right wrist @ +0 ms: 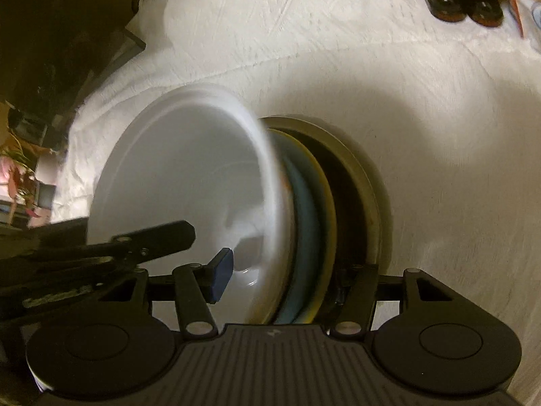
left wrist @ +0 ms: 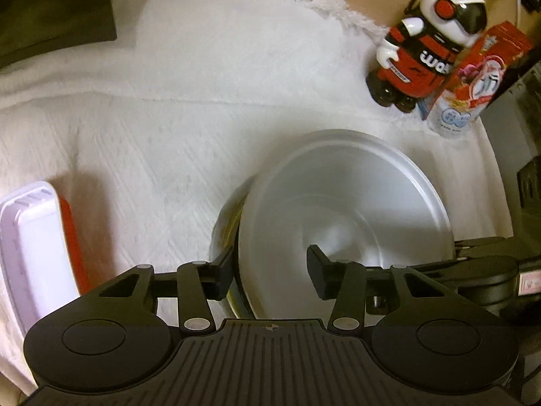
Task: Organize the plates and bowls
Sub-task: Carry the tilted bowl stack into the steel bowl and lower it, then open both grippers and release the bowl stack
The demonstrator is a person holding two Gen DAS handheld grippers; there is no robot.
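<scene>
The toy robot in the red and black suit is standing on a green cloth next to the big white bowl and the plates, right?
Not quite: the cloth is white, not green, with a fringed edge. The left wrist view shows it. The rest holds: the toy robot in red and black stands on it, with the big white bowl and the plates nearby.

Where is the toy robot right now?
In the left wrist view, the toy robot stands at the upper right on the white cloth, touching a red carton, beyond the white bowl.
</scene>
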